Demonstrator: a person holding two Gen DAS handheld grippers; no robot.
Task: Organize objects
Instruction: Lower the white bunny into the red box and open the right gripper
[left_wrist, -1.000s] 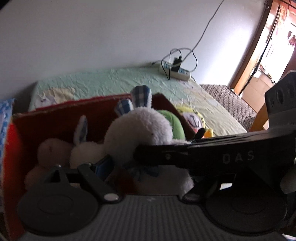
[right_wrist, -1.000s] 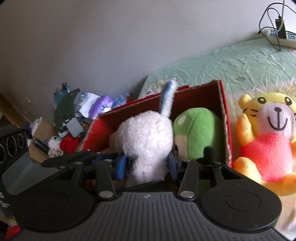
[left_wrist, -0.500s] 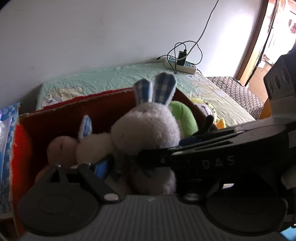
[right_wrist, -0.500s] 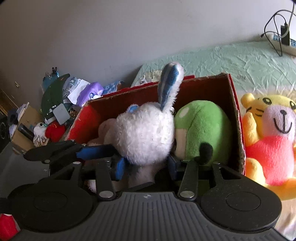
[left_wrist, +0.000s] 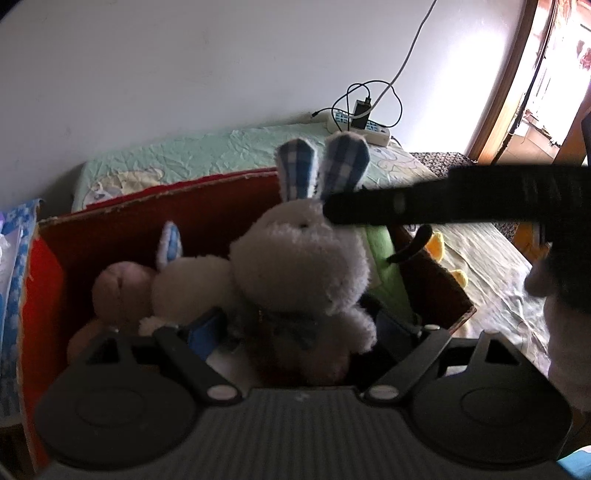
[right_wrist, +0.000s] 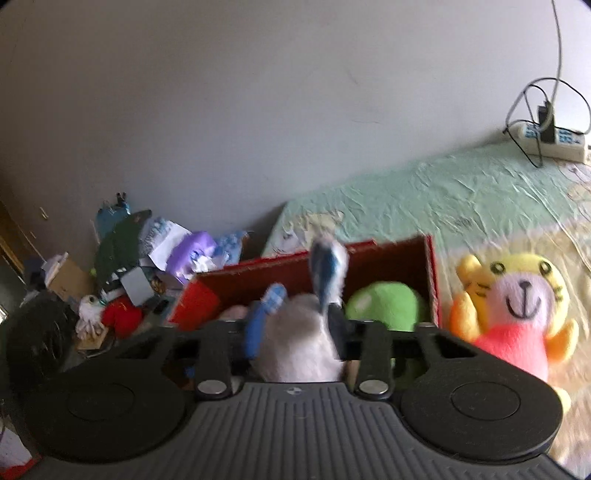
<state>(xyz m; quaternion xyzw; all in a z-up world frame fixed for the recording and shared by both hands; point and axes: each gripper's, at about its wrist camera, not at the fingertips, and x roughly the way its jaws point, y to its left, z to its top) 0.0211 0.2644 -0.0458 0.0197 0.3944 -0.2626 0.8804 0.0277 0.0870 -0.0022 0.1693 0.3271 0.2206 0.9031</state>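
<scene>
A white bunny (left_wrist: 303, 266) with blue checked ears stands upright in the red cardboard box (left_wrist: 166, 221). My left gripper (left_wrist: 297, 328) is open, its blue pads on either side of the bunny's body with a small gap. From the right, one of the right gripper's black fingers (left_wrist: 406, 201) reaches to the base of the ears. In the right wrist view the right gripper (right_wrist: 295, 325) is closing, and its pads press on the bunny's head (right_wrist: 299, 347). One ear (right_wrist: 327, 273) sticks up above them.
The box (right_wrist: 388, 258) also holds a green plush (right_wrist: 384, 302), a second white bunny (left_wrist: 192, 284) and a pink plush (left_wrist: 118, 288). A yellow tiger plush (right_wrist: 517, 306) lies on the green sheet right of the box. A power strip (right_wrist: 554, 142) sits by the wall. Clutter (right_wrist: 147, 266) is piled at left.
The right gripper's jaws have closed in on the bunny's head and the gripper has risen; in the left view its finger moved from the bunny's body up to the ears. The left jaws widened slightly.
</scene>
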